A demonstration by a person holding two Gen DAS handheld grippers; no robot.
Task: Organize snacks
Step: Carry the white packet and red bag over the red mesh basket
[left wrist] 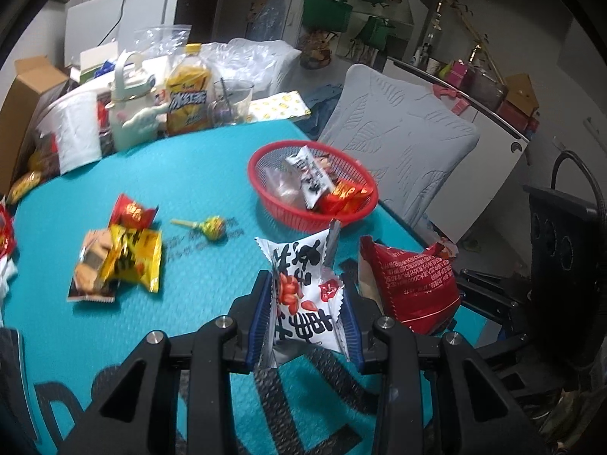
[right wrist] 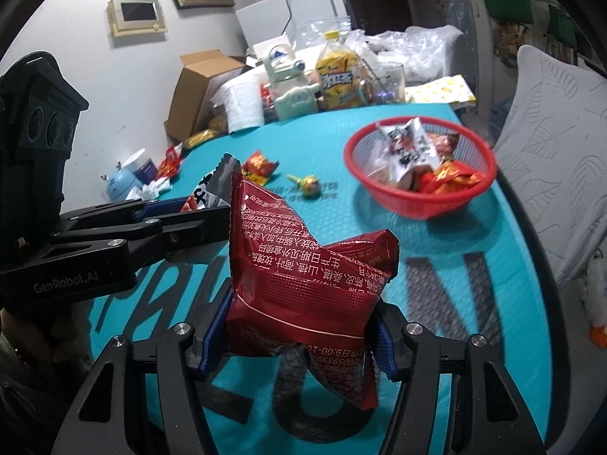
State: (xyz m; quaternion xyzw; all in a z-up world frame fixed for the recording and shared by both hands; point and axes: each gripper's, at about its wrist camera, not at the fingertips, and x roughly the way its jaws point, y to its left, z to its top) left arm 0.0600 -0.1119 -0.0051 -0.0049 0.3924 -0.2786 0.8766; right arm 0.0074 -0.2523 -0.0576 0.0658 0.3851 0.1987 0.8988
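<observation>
Carrying a white crinkly peanut packet (left wrist: pixel 303 295) pinched in my left gripper (left wrist: pixel 308 299) and a puffy dark-red foil bag (right wrist: pixel 303 295) clamped in my right gripper (right wrist: pixel 301 331), I risk either slippery wrapper sliding free short of the red mesh plastic basket (left wrist: pixel 265 197).

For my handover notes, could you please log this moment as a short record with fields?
left gripper: shut on white peanut packet
right gripper: shut on dark red packet
red basket: on teal mat, several snacks inside
loose on mat: lollipop, yellow packet, small red packet
</observation>
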